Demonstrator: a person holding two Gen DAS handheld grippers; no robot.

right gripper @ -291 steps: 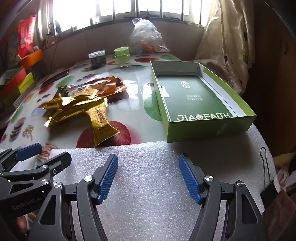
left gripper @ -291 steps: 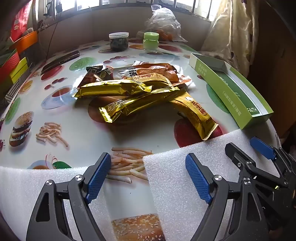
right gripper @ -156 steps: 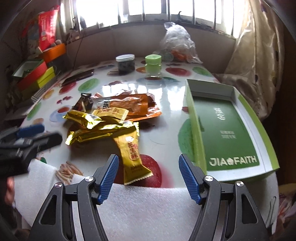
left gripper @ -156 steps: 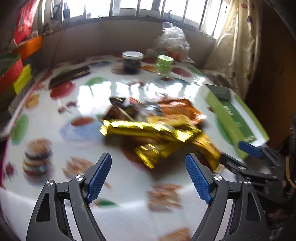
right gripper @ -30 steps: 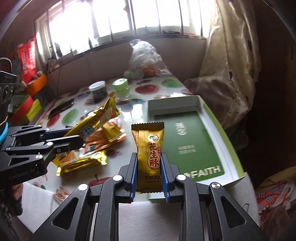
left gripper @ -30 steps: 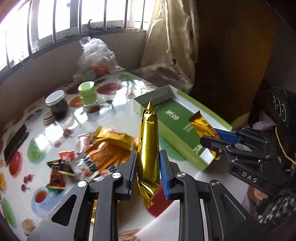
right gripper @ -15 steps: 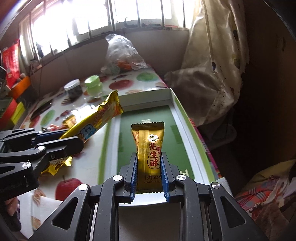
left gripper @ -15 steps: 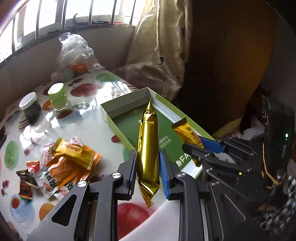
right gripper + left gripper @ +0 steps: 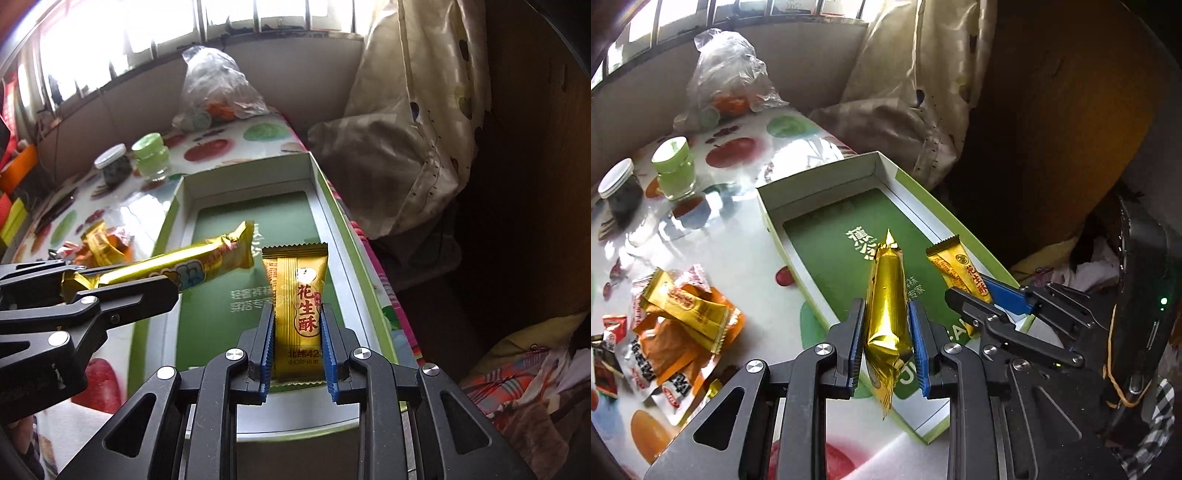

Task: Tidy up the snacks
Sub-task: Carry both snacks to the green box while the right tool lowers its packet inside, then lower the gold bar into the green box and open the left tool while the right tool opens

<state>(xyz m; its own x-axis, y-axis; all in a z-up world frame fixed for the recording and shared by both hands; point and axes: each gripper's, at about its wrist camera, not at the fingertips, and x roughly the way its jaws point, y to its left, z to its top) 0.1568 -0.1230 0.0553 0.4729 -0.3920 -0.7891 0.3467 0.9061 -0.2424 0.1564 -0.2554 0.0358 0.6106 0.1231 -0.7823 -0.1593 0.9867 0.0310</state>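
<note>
— Progress since a second ago? Both grippers have been carried from above the table's snack pile to a position over the green box [image 9: 332, 229]; since half a second ago the box is seen more squarely beneath them. Placement is judged to be the step in hand.

— What is held? The left gripper [image 9: 886, 332] is clamped on a long gold bar [image 9: 886, 302], its tip pointed toward the box's far end. The right gripper [image 9: 297, 332] is clenched on a peanut crisp packet [image 9: 299, 295], held upright above the box's near half, close to its right wall.

— What is left? The remaining snacks [image 9: 676, 325] lie near the table's left edge, well apart from the box, which is seen empty.
</note>
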